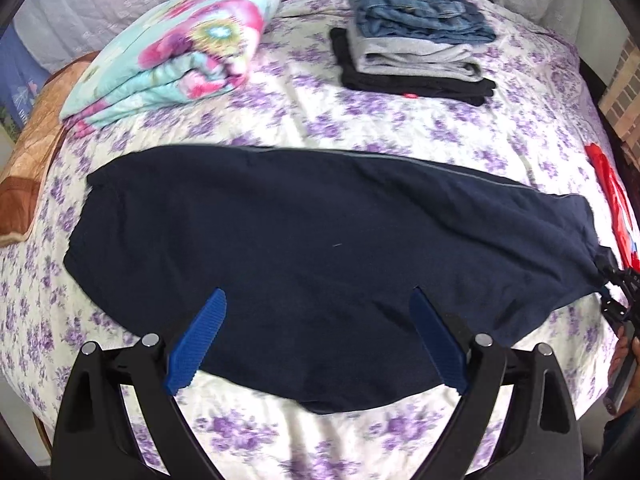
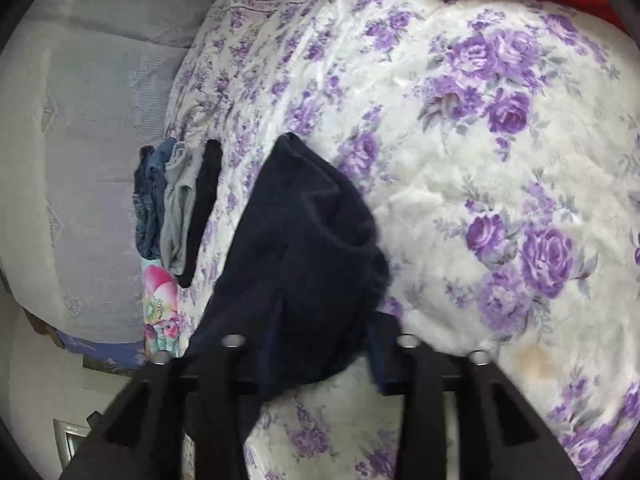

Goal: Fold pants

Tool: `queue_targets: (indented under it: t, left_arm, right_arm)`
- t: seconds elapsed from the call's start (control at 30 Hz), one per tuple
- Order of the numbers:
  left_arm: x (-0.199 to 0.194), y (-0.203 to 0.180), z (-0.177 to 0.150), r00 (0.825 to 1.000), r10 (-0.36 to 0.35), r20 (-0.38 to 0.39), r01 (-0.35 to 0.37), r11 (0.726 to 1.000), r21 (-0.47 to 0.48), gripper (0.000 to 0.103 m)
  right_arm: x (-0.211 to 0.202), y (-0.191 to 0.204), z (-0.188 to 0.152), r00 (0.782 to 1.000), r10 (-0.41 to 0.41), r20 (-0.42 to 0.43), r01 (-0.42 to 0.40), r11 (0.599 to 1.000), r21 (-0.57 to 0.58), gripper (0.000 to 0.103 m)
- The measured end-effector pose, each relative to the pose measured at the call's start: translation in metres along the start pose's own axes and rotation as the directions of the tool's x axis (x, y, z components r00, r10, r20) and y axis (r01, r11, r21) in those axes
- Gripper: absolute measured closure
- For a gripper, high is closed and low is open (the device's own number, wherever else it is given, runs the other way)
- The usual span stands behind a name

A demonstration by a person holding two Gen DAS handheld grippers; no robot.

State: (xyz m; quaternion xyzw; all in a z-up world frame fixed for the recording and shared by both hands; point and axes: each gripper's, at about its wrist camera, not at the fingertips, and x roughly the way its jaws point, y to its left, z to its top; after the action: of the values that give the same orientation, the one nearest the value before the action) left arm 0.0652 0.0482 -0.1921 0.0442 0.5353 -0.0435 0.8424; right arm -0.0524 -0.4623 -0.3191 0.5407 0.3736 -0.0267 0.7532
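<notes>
Dark navy pants (image 1: 304, 248) lie spread flat across the floral bedspread (image 1: 304, 120), running left to right. My left gripper (image 1: 318, 292) hovers over their near edge, its blue fingers (image 1: 200, 344) wide apart and open with nothing pinched. At the far right my right gripper (image 1: 618, 284) pinches the narrow end of the pants. In the right wrist view that end of the navy pants (image 2: 304, 264) bunches up over my right gripper (image 2: 316, 348) and hides the fingertips. Only a strip of one blue pad (image 2: 376, 364) shows beside the cloth.
A stack of folded pants (image 1: 416, 48), jeans on grey on black, sits at the back of the bed. A folded floral blanket (image 1: 172, 56) lies back left, a brown quilt (image 1: 24, 160) at the left edge. A red garment (image 1: 612, 200) lies by the right edge.
</notes>
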Motion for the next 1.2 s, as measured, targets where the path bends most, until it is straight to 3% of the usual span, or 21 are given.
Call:
queue_targets:
  t: [0.07,0.17,0.23,0.33,0.37,0.4,0.5,0.6,0.7,0.87,1.03,1.13,1.2]
  left_arm:
    - [0.006,0.021,-0.004,1.0,0.012,-0.023,-0.013,0.999,-0.034,0.013]
    - [0.019,0.051,-0.011,0.998,0.021,-0.058,-0.027,0.995,-0.096,0.013]
    - [0.033,0.069,-0.017,0.996,0.01,-0.089,-0.023,0.99,-0.141,0.013]
    - [0.06,0.094,-0.028,0.985,0.002,-0.174,-0.038,0.978,-0.204,0.013]
    - [0.064,0.101,-0.03,0.981,0.006,-0.193,-0.048,0.975,-0.215,0.013]
    - [0.06,0.11,-0.03,0.982,0.0,-0.189,-0.043,0.973,-0.225,0.013]
    - [0.027,0.138,-0.015,0.997,-0.012,-0.071,-0.004,0.977,-0.213,0.013]
    - [0.001,0.181,0.01,0.997,0.067,0.027,-0.06,0.978,-0.202,0.011]
    - [0.005,0.234,0.035,0.994,0.103,0.038,-0.092,0.971,-0.222,0.01]
    - [0.052,0.287,0.069,1.0,-0.014,-0.002,0.013,0.981,-0.196,0.01]
    - [0.098,0.275,0.095,0.997,-0.073,-0.009,0.073,0.996,-0.056,0.01]
    - [0.117,0.273,0.103,0.992,-0.123,-0.024,0.121,0.992,-0.046,0.01]
    - [0.121,0.273,0.106,0.989,-0.145,-0.02,0.144,0.987,-0.067,0.018]
  right_arm:
    - [-0.015,0.002,0.009,0.996,0.087,0.023,-0.088,0.996,0.007,0.085]
    - [-0.041,0.027,0.012,0.99,0.135,0.03,-0.13,0.985,-0.113,0.087]
    - [-0.044,0.023,0.01,0.995,0.102,0.022,-0.098,0.986,-0.137,0.087]
    - [-0.018,-0.012,0.003,0.997,-0.073,-0.031,0.069,0.992,-0.108,0.086]
    - [-0.016,-0.016,0.0,0.998,-0.059,-0.009,0.058,0.992,-0.108,0.085]
    - [-0.018,-0.015,0.0,0.999,-0.05,0.002,0.05,0.994,-0.094,0.078]
    - [-0.035,0.0,0.003,0.998,-0.049,0.047,0.054,0.994,-0.099,0.036]
    - [-0.057,0.006,0.005,0.993,-0.026,0.115,0.037,0.995,-0.095,0.032]
    - [-0.072,0.005,0.001,0.986,-0.019,0.168,0.028,0.998,-0.051,0.029]
    - [-0.061,0.018,-0.018,0.987,-0.093,0.132,0.098,0.995,-0.034,0.028]
    - [-0.045,0.046,-0.041,0.988,-0.125,0.09,0.133,0.988,-0.079,0.028]
    - [-0.042,0.055,-0.049,0.987,-0.146,0.072,0.152,0.984,-0.094,0.028]
    - [-0.039,0.058,-0.052,0.985,-0.161,0.068,0.167,0.981,-0.094,0.028]
